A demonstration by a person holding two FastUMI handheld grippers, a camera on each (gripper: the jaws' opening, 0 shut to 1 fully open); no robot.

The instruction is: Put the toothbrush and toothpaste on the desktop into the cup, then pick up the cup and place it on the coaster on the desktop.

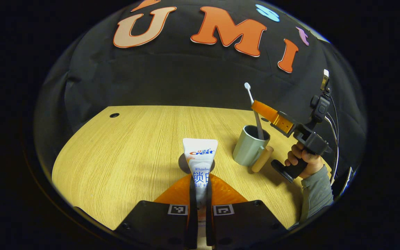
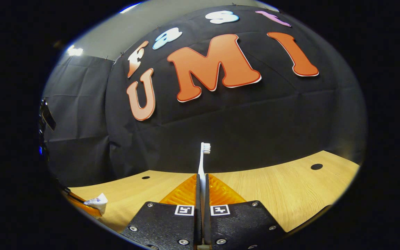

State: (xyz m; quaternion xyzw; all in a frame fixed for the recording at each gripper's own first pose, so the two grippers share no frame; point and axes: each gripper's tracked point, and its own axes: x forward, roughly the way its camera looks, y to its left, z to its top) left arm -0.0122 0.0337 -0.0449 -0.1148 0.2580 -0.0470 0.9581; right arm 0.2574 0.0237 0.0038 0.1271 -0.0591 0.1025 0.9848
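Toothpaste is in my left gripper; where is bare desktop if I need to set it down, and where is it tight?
Bare wood spreads left of the toothpaste, up to the cable hole and the desktop's left edge. It is crowded on the right: cup, its wooden handle, the right gripper shut on the toothbrush, and the hand.

In the right gripper view, the right gripper (image 2: 202,189) has its jaws closed on the white toothbrush (image 2: 202,163), both fingers pressing its handle. The brush stands upright between them, its bristled head at the top and facing right, against the black cloth wall. The wooden tabletop (image 2: 276,194) lies below, with one round hole (image 2: 316,166) near its far right edge and another (image 2: 146,177) near its far left edge. At the lower left the crimped end of the toothpaste (image 2: 97,202) shows above the tabletop's near left edge
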